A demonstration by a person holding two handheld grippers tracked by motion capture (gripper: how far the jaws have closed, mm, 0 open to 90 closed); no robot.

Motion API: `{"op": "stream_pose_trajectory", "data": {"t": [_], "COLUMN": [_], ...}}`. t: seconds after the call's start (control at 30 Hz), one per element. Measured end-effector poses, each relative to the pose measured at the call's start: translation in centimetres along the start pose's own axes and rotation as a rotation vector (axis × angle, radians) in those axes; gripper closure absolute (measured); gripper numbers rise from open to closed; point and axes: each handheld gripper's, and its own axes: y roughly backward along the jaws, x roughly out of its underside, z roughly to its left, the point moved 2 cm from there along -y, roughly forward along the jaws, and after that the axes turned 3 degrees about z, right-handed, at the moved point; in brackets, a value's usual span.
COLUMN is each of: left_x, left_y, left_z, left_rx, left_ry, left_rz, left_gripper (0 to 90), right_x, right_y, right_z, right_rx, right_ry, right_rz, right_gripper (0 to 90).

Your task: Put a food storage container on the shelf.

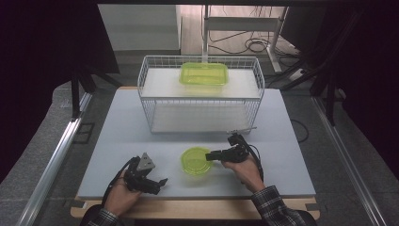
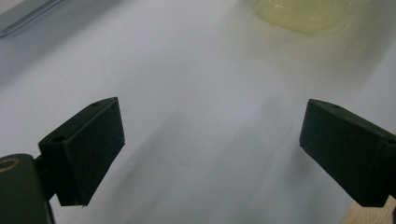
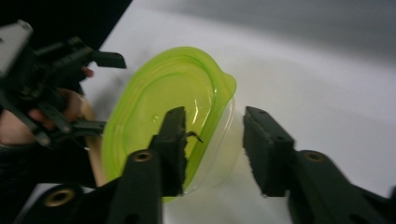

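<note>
The left tongs (image 1: 157,182), low and left of centre in the high view, rest on the tabletop (image 1: 282,141) with their jaws spread wide and nothing between them.

To their right, near the bottom centre of that view, sits the round green tub (image 1: 196,160), lid up, mouth facing the ceiling. Being round, it has no real long axis; the only thing that gives it a direction is the small tab on the lid (image 3: 229,86), which in the right gripper view points toward the upper right of the frame.

Further right, the right tongs (image 3: 212,149) straddle the tub's rim, one jaw over the lid, the other outside the clear wall. The jaws stand partly closed, but a gap shows at the outer pad, so I judge they are not pinching yet.

The risk: the wall is thin and smooth. A bite this shallow could slip off, tip the tub or pop the lid loose.

At the top centre of the high view, a wire basket (image 1: 146,89) holds a rectangular green box (image 1: 203,74).
</note>
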Motion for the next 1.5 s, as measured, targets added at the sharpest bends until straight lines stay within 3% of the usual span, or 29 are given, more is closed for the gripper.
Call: {"op": "stream_pose_trajectory", "data": {"t": [0.07, 0.23, 0.6, 1.0, 1.5], "left_x": [0.0, 0.0, 0.1, 0.1, 0.2], "left_y": [0.0, -0.1, 0.0, 0.1, -0.1], "left_z": [0.0, 0.0, 0.1, 0.4, 0.5], "left_rx": [0.0, -0.004, -0.008, -0.004, -0.012], "left_ry": [0.0, -0.001, 0.001, 0.012, -0.007], "left_rz": [0.003, 0.009, 0.007, 0.0, 0.007], "left_gripper": [6.7, 6.8, 6.9, 6.2, 6.0], "right_x": [-0.1, -0.3, -0.6, -1.5, -3.3], "right_y": [0.0, -0.1, 0.0, 2.4, 5.7], "right_z": [-0.2, -0.2, 0.6, 0.7, 1.4], "right_rx": [-0.035, -0.068, -0.086, -0.133, -0.143], "right_ry": [-0.033, -0.081, -0.091, -0.115, -0.104], "right_rz": [0.007, 0.029, 0.044, -0.046, -0.136], "right_gripper": [68.9, 79.2, 81.2, 81.2, 81.2]}}
